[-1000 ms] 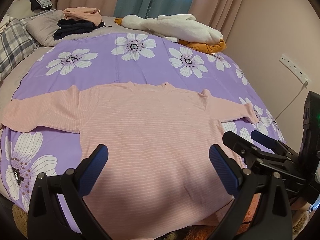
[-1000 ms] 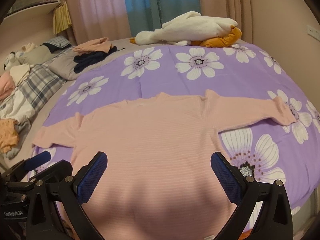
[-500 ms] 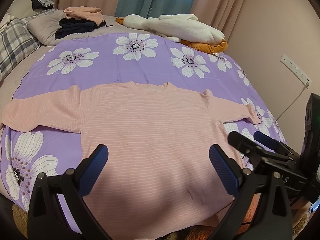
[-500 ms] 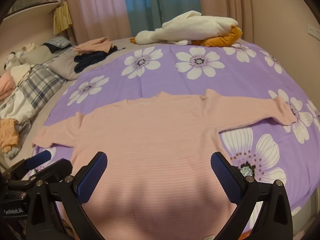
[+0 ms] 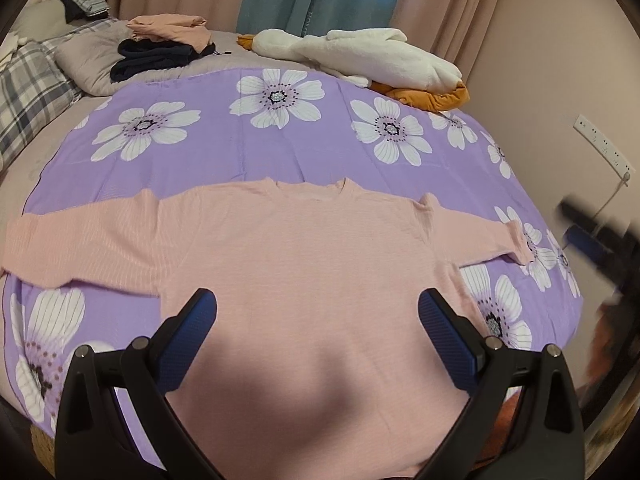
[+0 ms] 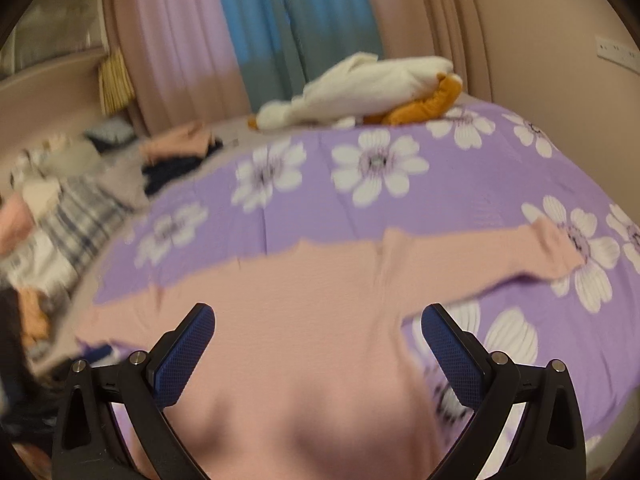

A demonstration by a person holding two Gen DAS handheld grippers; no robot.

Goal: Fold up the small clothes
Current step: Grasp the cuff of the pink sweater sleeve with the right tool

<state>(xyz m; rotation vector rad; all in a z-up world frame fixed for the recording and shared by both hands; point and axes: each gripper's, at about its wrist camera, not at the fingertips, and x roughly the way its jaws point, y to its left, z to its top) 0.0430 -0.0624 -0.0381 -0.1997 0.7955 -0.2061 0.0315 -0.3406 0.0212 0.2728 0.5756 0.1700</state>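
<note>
One pink sweater (image 5: 312, 272) lies flat on the purple flowered sheet (image 5: 304, 140), neck at twelve o'clock, hem toward six, both sleeves out: one to nine o'clock, one to three. Nothing is folded on it yet, so this looks like the very start, the approach before the first fold.

The left gripper (image 5: 316, 320) hangs above the lower body of the sweater, fingers spread wide, holding nothing. The right gripper (image 6: 318, 336) is spread wide too, empty, above the same garment; its view is smeared with blur, so the fine detail there is hard to read. In the left view it shows as a dark blur at three o'clock, near the bed's edge.

Next move, by my reading: the sleeves want folding in first. That means each gripper going out to a cuff, the right one to the cuff (image 6: 560, 248) at two o'clock, closing on the fabric edge and carrying it across the body.

The count: one sweater laid out, two sleeves, two grippers. At twelve o'clock, one white plush toy (image 5: 360, 56) on something orange. At eleven, a small pile of clothes (image 5: 164, 44), pink on dark; how many pieces, I can't tell. One plaid pillow (image 5: 28, 92) at ten.
</note>
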